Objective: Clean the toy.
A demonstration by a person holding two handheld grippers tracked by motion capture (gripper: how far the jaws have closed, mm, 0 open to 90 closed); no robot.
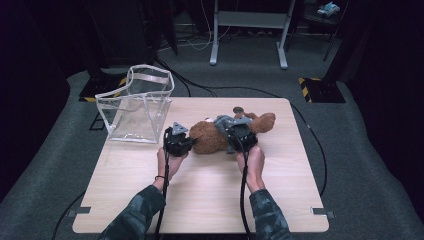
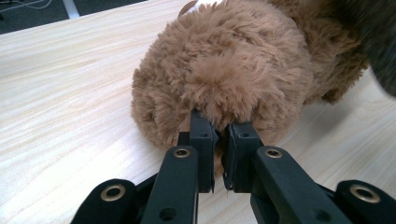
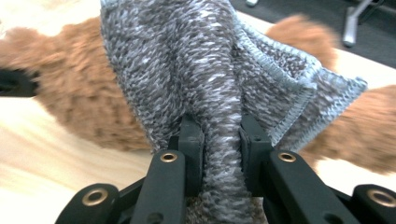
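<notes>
A brown plush teddy bear (image 1: 207, 137) lies on its side in the middle of the wooden table (image 1: 200, 200), with a grey knitted garment (image 1: 226, 121) around its body. My left gripper (image 1: 187, 142) is at the bear's left end, shut on a tuft of its fur. In the left gripper view the fluffy bear (image 2: 224, 70) bulges just beyond my left gripper (image 2: 219, 126). My right gripper (image 1: 239, 136) is shut on a fold of the garment. The right gripper view shows my right gripper (image 3: 223, 126) pinching the grey knit (image 3: 187, 60), with the bear's fur (image 3: 79, 107) behind it.
A clear plastic bag (image 1: 140, 105) stands open at the table's far left corner. Black cables trail across the floor around the table. A grey metal frame (image 1: 247, 30) stands on the floor beyond the far edge.
</notes>
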